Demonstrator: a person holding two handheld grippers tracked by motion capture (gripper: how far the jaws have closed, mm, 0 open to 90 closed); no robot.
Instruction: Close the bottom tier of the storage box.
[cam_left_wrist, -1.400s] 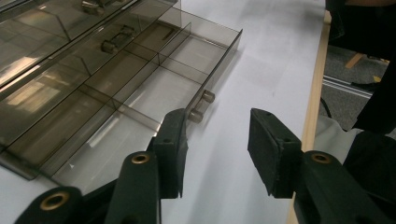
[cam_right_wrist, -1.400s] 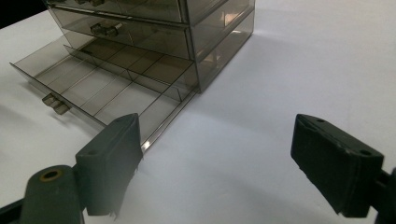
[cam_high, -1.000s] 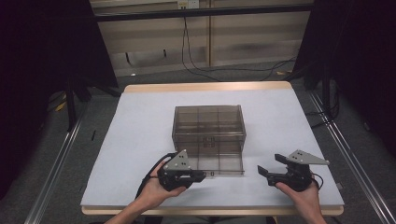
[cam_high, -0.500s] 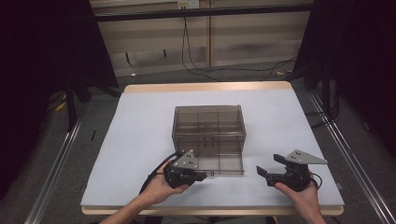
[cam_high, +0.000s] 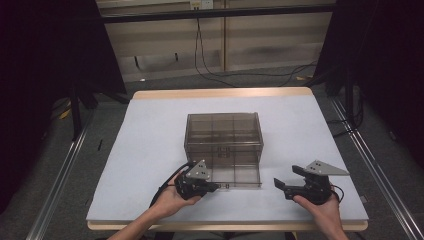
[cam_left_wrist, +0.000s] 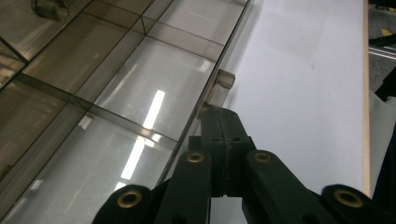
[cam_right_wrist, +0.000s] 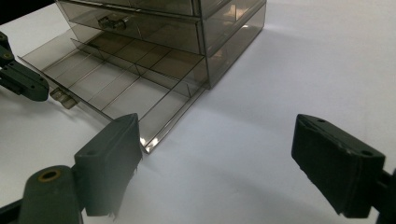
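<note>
My left gripper (cam_high: 216, 187) is now closed, its jaws pressed together right at the small handle (cam_left_wrist: 223, 84) on the front wall of the open drawer (cam_high: 235, 176). In the left gripper view the jaw tips touch the base of this handle, but I cannot tell if they really pinch it or only rest against it. A second ago this gripper stood a little more to the left and higher; it has come down and closer to the drawer front, and its jaws have just been closing. I judge this means the drawer is ready to be pushed in or pulled further.

My right gripper (cam_high: 286, 176) is open and empty, waiting on the counter (cam_high: 150, 145) to the right of the drawer; it has not moved.

Behind, the cabinet (cam_high: 223, 132) stands in the middle of the counter, its bottom drawer pulled out toward me, empty compartments visible.
</note>
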